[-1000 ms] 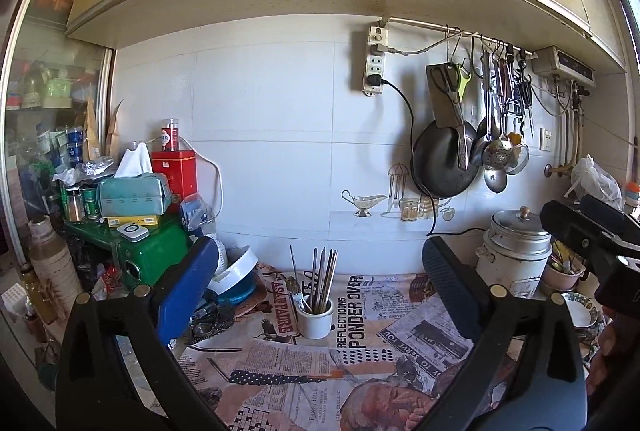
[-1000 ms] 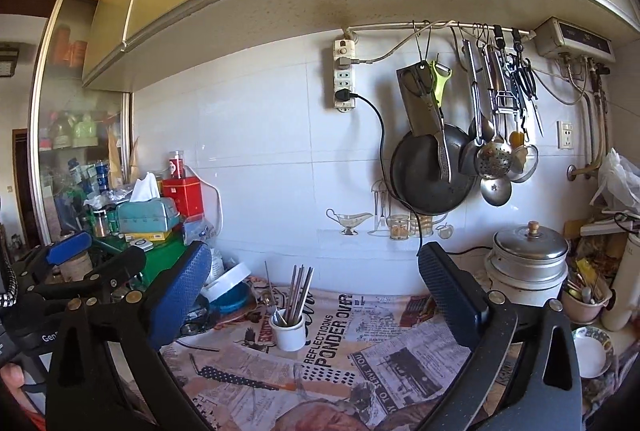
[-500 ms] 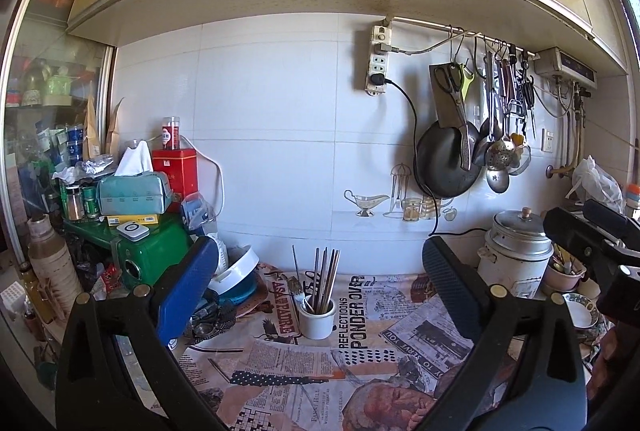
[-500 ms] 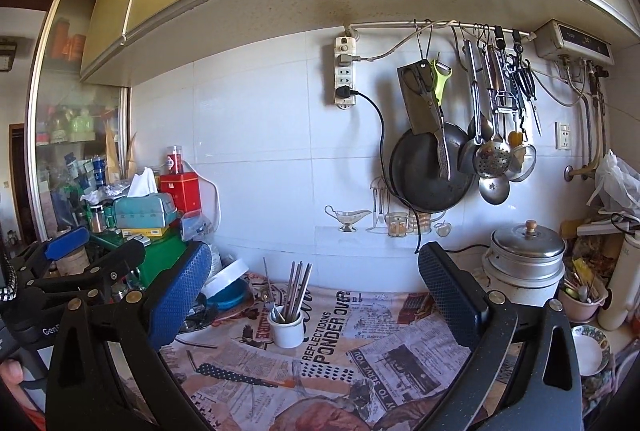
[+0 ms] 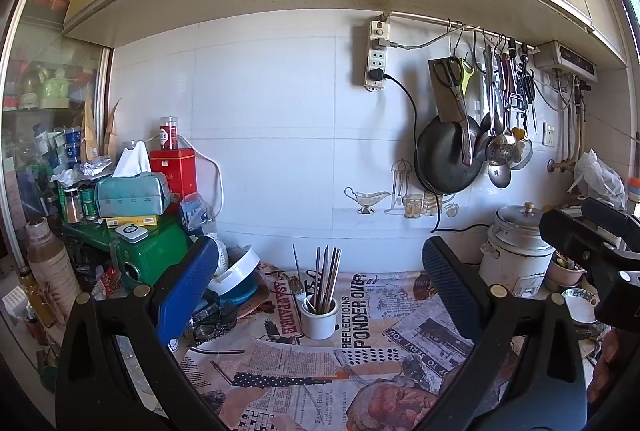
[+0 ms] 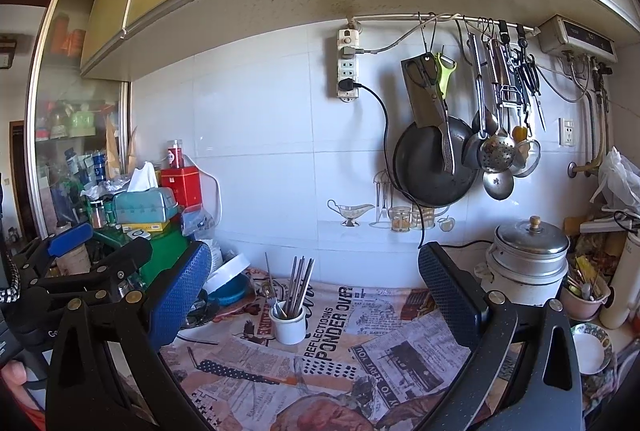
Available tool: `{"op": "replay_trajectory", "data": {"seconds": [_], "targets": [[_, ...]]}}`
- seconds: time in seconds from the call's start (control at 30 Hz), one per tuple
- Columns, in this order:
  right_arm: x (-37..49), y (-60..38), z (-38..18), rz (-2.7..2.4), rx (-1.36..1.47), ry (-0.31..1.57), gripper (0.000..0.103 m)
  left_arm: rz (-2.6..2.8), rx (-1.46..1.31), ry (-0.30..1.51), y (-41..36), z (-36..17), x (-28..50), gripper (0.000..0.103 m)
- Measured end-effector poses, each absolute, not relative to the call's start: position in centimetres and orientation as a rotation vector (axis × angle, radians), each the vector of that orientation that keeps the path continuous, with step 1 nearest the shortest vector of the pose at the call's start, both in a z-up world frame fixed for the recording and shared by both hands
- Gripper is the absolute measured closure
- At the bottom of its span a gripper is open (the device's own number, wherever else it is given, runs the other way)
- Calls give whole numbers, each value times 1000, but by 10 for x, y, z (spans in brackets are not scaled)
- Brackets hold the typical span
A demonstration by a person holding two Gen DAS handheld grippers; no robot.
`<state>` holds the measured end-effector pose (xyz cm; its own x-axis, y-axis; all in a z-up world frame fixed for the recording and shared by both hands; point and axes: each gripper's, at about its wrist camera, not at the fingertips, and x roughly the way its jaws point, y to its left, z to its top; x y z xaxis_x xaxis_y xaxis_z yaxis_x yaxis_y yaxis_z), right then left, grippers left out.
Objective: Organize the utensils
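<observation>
Chopsticks (image 5: 328, 279) upright in white cup (image 5: 319, 319) (fork alongside) on papered bench (image 5: 380, 359). Left claw (image 5: 316, 283) and right claw (image 6: 314, 285): both spread apart, holding nothing.

Both tongs, left (image 5: 316, 283) and right (image 6: 314, 281), have black frames with brass-coloured screws; each carries 1 blue textured pad (image 5: 182, 295) and 1 black textured pad (image 5: 452, 291).

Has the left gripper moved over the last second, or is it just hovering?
Yes, slightly. In the left wrist view the white cup and power strip drift right between frames, so the left gripper panned left.
</observation>
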<state>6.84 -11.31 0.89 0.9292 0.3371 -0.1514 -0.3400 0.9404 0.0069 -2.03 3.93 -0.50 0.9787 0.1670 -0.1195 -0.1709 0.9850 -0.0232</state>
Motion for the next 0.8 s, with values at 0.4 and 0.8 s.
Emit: {"op": "replay_trajectory", "data": {"seconds": [0.4,0.8], "targets": [[71,-113,8,336,-14,157,0,164,-36,120,41,-6,-17,1],[70,-112,8,329,-14,158,0,146,-47,121,44,-7,-15,1]]}}
